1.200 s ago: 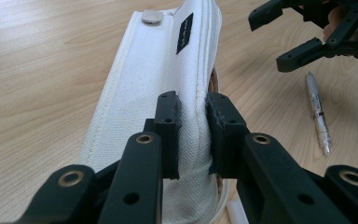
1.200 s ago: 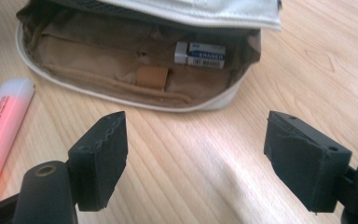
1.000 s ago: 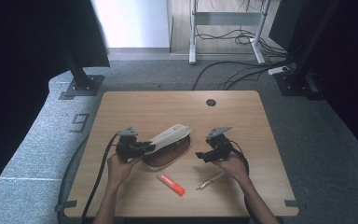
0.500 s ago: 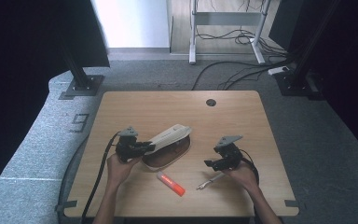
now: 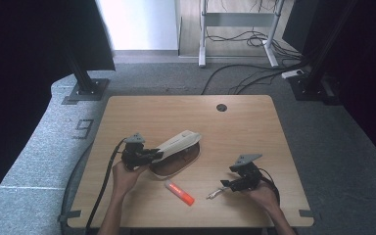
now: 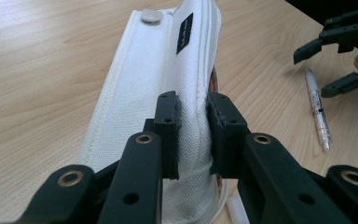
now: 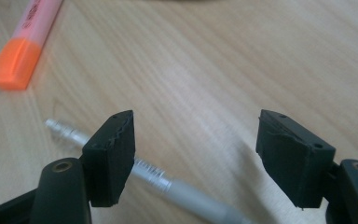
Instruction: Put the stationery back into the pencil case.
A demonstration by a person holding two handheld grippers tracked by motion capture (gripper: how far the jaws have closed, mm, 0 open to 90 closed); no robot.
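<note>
Near the lower centre of the high view, two forearms reach up from the bottom edge over a wooden desk. At lower left, the left hand holds the left gripper roughly level, pointing toward the right of the frame; its jaws are clenched on the near end of a white fabric pencil case. That case lies with its long axis slanting from lower left to upper right, tilted over a brown oval shape beneath it. In the left gripper view the two black jaws pinch a fold of the canvas, and the case runs away toward the top of the frame. At lower right, the right hand angles the right gripper toward the left, low above a silver pen. Its jaws, which have just been closing, stand apart and grip nothing; the pen lies slantwise under the left jaw. An orange highlighter lies between the two hands, pointing from upper left to lower right.
</note>
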